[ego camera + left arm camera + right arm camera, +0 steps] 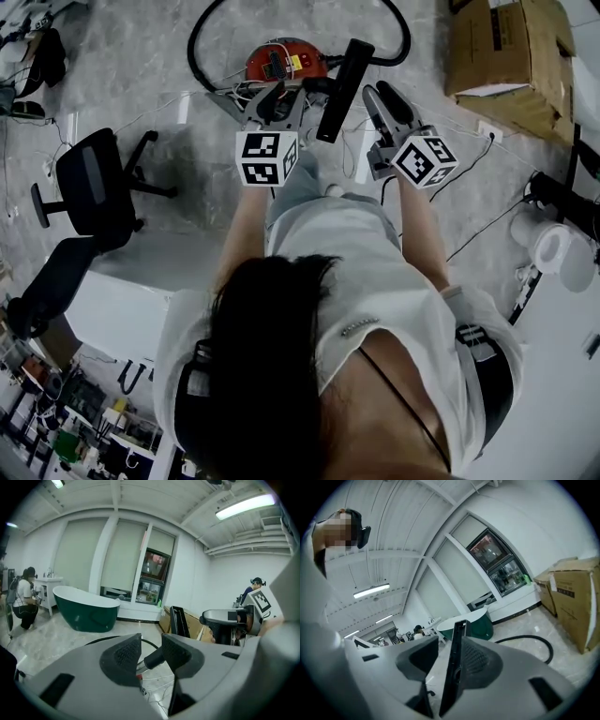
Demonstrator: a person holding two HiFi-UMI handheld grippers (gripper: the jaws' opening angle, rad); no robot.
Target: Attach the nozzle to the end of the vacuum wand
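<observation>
The black flat nozzle hangs above the floor between my two grippers; it stands upright in the left gripper view. My right gripper is shut on the nozzle, which lies edge-on against one pad in the right gripper view. My left gripper is shut on the dark end of the vacuum wand, which crosses between its pads. The wand's end points toward the nozzle, a short gap apart. The red vacuum canister sits on the floor just beyond both grippers.
A black hose loops round the canister, with white cables on the floor nearby. Cardboard boxes stand at the far right. A black office chair and a white table are at the left. A green bathtub stands farther off.
</observation>
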